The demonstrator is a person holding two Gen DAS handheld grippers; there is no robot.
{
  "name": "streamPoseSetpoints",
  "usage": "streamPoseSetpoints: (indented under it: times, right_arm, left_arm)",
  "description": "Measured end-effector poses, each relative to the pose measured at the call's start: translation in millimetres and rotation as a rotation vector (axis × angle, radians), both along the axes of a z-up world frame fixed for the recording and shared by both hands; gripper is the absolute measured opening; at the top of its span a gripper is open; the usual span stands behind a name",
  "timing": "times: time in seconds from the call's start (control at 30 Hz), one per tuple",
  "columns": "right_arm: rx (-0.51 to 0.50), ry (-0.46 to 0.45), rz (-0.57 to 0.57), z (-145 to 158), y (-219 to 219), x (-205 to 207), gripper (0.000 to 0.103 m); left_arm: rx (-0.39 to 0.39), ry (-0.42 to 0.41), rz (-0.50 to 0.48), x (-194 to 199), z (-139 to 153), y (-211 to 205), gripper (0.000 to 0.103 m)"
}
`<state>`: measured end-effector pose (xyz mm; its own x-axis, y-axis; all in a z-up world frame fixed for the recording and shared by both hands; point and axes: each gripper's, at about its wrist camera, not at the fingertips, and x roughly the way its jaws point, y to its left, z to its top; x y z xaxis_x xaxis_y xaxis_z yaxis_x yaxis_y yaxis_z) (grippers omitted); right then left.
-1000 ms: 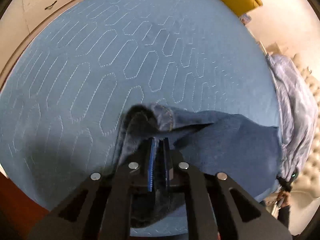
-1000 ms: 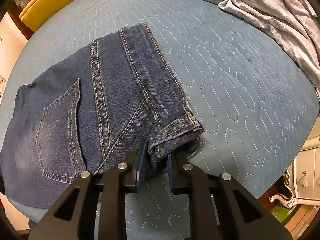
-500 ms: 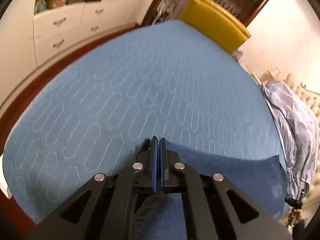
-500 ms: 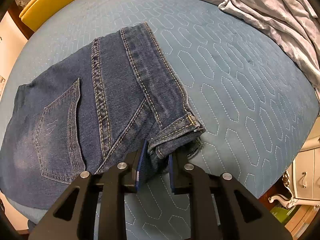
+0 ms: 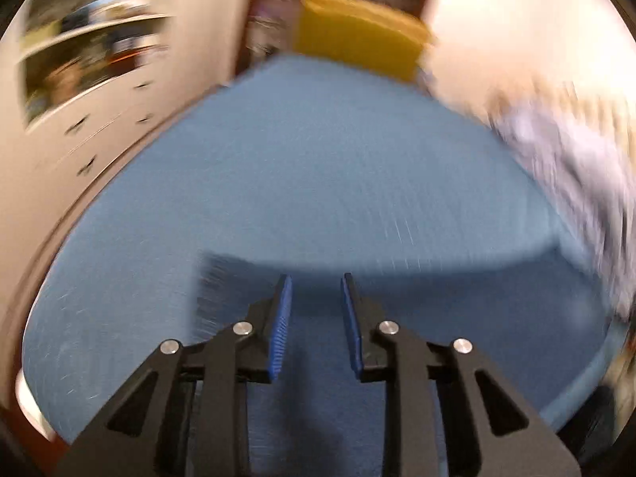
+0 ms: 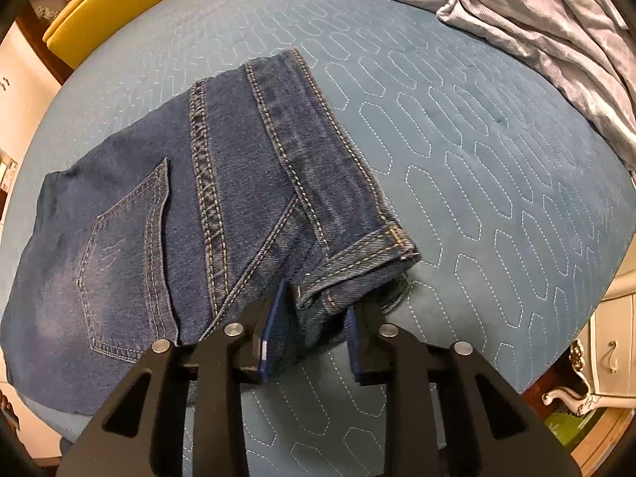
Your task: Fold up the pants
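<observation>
Dark blue jeans (image 6: 222,214) lie folded on the blue quilted bed (image 6: 477,183), back pocket up at the left, hem cuffs at the near right. My right gripper (image 6: 314,310) is open, its blue pads on either side of the hem cuff, which sits loose between them. In the blurred left wrist view the jeans (image 5: 437,318) lie flat under and ahead of my left gripper (image 5: 314,302), which is open and holds nothing.
A grey star-print blanket (image 6: 556,31) is heaped at the bed's far right, and shows in the left wrist view (image 5: 576,167). A yellow chair (image 5: 357,47) stands past the bed's far end. White drawers (image 5: 99,119) run along the left. A white cabinet (image 6: 612,349) stands by the bed's right edge.
My left gripper has opened, let go of the jeans and swung up, blurring its view. My right gripper has opened wider around the hem cuff.
</observation>
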<state>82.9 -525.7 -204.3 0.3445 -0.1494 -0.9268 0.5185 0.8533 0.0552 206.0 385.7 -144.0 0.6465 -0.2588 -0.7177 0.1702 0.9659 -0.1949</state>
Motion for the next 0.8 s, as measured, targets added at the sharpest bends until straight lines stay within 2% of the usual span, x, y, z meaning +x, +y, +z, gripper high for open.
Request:
streamPoseSetpoints:
  times: [0.03,0.07,0.1,0.13,0.17,0.2,0.23,0.27,0.3,0.33,0.43,0.53,0.67,0.7,0.77,0.8]
  right_arm:
    - [-0.007,0.002,0.004,-0.1,1.5,0.4,0.025]
    - [-0.013,0.004,0.008,-0.1,2.7,0.9,0.025]
    - [-0.017,0.009,0.01,0.7,2.9,1.7,0.026]
    - [-0.015,0.01,0.011,1.6,3.5,1.4,0.026]
    - [-0.011,0.009,0.011,3.0,3.2,1.0,0.027]
    - [-0.006,0.003,0.014,5.8,2.6,-0.5,0.032]
    - [-0.004,-0.008,0.015,9.3,5.6,-4.3,0.042]
    - [-0.008,-0.016,0.017,13.2,6.8,-8.0,0.056]
    - [-0.053,-0.012,0.001,19.4,6.6,-12.7,0.082]
    - [-0.104,-0.016,-0.014,25.3,7.1,-17.0,0.086]
    - [-0.17,-0.046,-0.015,46.4,7.4,-28.9,0.085]
    - [-0.251,-0.091,0.044,70.0,20.8,-20.9,0.081]
    - [-0.22,-0.184,0.281,84.8,62.5,35.7,0.073]
    - [-0.198,-0.206,0.362,81.6,77.2,61.3,0.063]
    - [-0.164,-0.214,0.444,69.3,92.4,100.2,0.044]
    - [-0.163,-0.199,0.466,57.5,97.7,122.7,0.034]
  left_arm:
    - [0.062,0.042,-0.059,6.5,-14.4,-19.6,0.026]
    - [0.112,0.073,-0.075,14.0,-26.2,-30.4,0.025]
    - [0.149,0.096,-0.045,23.2,-34.0,-32.3,0.019]
    - [0.136,0.101,0.015,32.4,-38.6,-24.0,0.016]
    - [0.026,0.091,0.104,39.8,-37.8,-5.3,0.015]
    - [-0.007,0.089,0.16,41.7,-37.6,4.4,0.015]
    - [-0.013,0.088,0.25,43.5,-36.7,16.3,0.013]
    - [-0.015,0.082,0.285,43.4,-34.9,22.0,0.013]
    - [-0.016,0.081,0.302,44.1,-32.9,21.7,0.015]
    - [0.007,0.077,0.324,42.5,-29.5,18.0,0.023]
    - [0.132,-0.019,0.334,26.3,-8.3,-14.2,0.038]
    - [0.107,-0.081,0.266,16.4,8.2,-55.0,0.044]
    - [0.131,-0.079,0.19,20.0,2.9,-116.3,0.044]
    - [0.122,-0.067,0.159,23.2,2.0,-133.7,0.044]
    - [0.096,-0.021,0.103,36.5,-5.6,-176.7,0.043]
    - [0.081,-0.015,0.087,36.6,-6.7,-188.6,0.036]
